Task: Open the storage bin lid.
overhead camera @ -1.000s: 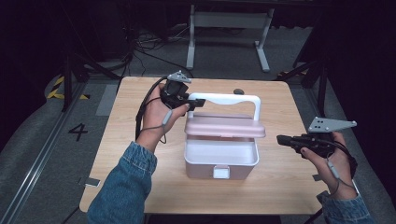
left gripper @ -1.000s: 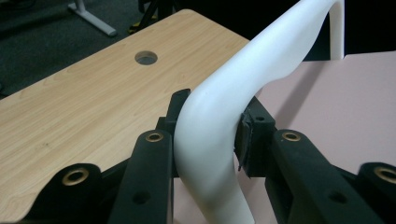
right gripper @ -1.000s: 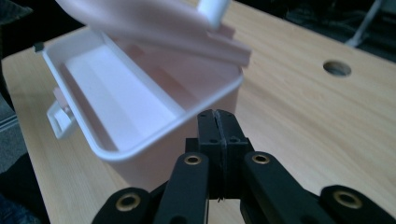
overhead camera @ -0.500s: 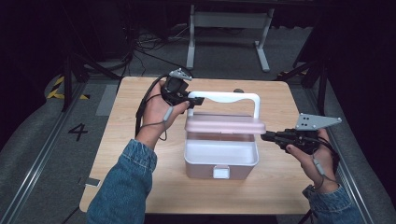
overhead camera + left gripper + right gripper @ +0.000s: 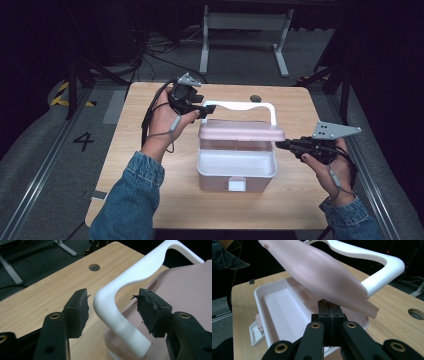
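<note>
A pink box with a white latch stands mid-table, its inside bare. Its pink lid is held half raised, with the white handle behind it. My left gripper is open, its pads on either side of the handle's left corner without touching it. My right gripper is shut with nothing between its jaws. Its tips sit just under the lid's right end, over the open box.
The wooden table has a round cable hole behind the box. Bare wood lies left, right and in front of the box. A metal stand is on the floor beyond the table's far edge.
My right gripper has moved left, from off the table's right side up to the lid's right end. The left gripper has stayed at the handle's corner.
</note>
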Tool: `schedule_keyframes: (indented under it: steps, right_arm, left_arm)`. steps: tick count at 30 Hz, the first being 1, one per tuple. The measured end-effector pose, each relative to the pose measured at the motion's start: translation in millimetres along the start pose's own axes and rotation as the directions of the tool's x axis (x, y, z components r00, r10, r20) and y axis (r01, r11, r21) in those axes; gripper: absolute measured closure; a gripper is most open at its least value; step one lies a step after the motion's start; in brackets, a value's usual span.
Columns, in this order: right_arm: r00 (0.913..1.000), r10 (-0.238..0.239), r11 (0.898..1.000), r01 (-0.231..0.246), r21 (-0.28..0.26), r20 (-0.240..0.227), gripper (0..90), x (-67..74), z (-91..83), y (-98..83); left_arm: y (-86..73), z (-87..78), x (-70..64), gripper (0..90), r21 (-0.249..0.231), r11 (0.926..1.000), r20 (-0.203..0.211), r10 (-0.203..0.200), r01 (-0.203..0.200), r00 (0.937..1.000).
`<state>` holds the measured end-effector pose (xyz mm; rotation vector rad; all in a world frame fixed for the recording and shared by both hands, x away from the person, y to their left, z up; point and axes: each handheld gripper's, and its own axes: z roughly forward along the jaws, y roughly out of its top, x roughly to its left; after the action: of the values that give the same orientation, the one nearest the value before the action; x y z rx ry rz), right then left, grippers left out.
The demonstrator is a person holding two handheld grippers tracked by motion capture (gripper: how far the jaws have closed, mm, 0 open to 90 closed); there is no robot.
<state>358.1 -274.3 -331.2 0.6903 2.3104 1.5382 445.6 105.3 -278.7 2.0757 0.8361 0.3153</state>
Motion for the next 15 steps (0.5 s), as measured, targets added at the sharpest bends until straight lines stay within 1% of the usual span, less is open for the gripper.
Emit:
schedule_keyframes:
  steps: [3,8,11,14,15]
  right_arm:
    - [1.0,0.002,1.0,-0.002,-0.002,0.004,90.0,0.1,0.3,0.7]
    - [0.9999,0.004,1.0,-0.003,-0.017,0.011,90.0,-0.7,0.9,2.0]
    - [0.9999,0.01,1.0,-0.01,-0.026,0.013,90.0,-1.6,1.2,2.7]
    - [0.9997,0.017,0.999,-0.016,-0.032,0.017,90.0,-2.0,1.4,3.5]
    - [0.9997,0.015,0.999,-0.015,-0.036,0.019,90.0,-2.3,1.6,3.9]
  left_arm:
    - [-3.8,-7.0,1.0,42.3,-0.007,1.0,-0.009,-0.003,0.003,1.0]
    - [-9.8,-20.9,3.2,40.6,-0.022,0.9997,-0.025,0.014,-0.014,0.9996]
    - [-14.6,-29.7,3.7,40.2,-0.032,0.9995,-0.02,0.007,-0.008,0.9998]
    - [-19.7,-37.9,3.9,39.0,-0.039,0.999,-0.029,0.022,-0.023,0.9994]
    - [-21.2,-41.0,3.8,38.2,-0.032,0.9991,-0.032,0.027,-0.028,0.9991]
